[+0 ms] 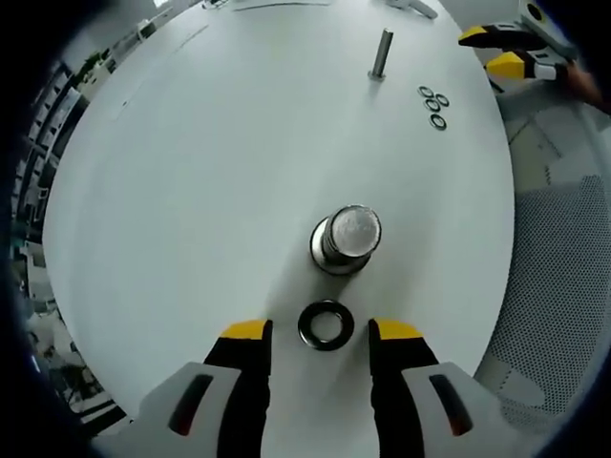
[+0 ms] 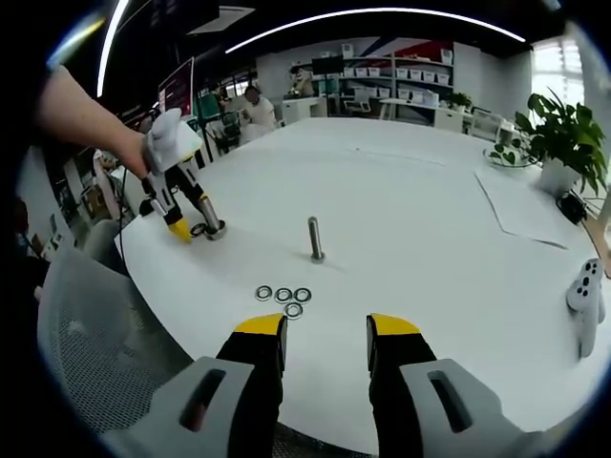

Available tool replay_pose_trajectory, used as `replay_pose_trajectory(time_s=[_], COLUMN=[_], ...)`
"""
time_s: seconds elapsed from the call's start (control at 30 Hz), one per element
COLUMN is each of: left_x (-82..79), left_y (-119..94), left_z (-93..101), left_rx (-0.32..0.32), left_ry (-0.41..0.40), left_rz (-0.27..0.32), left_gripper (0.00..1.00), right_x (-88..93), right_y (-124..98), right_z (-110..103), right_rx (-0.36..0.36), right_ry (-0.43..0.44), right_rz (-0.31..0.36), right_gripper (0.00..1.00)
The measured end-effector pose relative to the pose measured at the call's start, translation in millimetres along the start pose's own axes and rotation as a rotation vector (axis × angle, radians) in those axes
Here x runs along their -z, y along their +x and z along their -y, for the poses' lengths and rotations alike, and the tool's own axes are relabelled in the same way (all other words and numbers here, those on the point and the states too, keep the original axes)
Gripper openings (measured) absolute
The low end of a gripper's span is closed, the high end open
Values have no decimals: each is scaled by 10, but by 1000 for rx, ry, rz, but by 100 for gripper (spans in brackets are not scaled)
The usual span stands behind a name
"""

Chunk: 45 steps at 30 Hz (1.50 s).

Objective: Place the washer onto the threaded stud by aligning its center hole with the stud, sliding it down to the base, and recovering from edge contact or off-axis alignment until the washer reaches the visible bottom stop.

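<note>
Washer (image 1: 326,324): we find it flat on the desk (image 1: 191,191), between the open, empty jaws of the left gripper (image 1: 321,330), just short of the threaded stud (image 1: 346,239).
Right gripper (image 2: 326,326): jaws open, empty, well apart from the stud.
Nearer: left.

From my left gripper view, the right hand-held gripper (image 1: 501,50) at two o'clock is cut off by the edge, so I can't tell its jaw gap. In my right gripper view, the black ring washer (image 2: 198,229) at ten o'clock is too small to tell apart from the left hand-held gripper (image 2: 194,229). The white controller-shaped object (image 2: 586,303) at three o'clock is partly cut off.
</note>
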<state>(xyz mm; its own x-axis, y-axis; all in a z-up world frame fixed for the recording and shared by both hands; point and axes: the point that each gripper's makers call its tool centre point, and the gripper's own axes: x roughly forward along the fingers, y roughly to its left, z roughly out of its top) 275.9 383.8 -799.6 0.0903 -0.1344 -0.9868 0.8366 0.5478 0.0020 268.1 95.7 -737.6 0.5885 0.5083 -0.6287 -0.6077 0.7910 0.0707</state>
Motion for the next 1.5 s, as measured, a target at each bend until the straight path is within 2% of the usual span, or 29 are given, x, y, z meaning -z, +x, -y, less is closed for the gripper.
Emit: replay_pose_trajectory(time_s=[0.27,1.0,1.23,1.3,1.5], left_x=[6,18,14,8,0], left_y=[-11,-23,-15,-6,-7], left_z=[18,74,64,31,60], left_rx=[-6,-10,-9,-13,-12], left_ry=[-15,-46,-53,-77,-61], left_rz=[-19,-19,-27,-23,-18], left_gripper=[37,29,28,27,24], right_x=[-8,-17,-17,-19,-16], right_y=[-4,-10,-8,-10,-8], right_z=[-2,-4,1,1,-2], right_rx=[1,4,3,3,1], right_ry=[-1,-1,2,2,1], right_rz=[2,5,5,7,5], right_gripper=[36,36,36,36,36])
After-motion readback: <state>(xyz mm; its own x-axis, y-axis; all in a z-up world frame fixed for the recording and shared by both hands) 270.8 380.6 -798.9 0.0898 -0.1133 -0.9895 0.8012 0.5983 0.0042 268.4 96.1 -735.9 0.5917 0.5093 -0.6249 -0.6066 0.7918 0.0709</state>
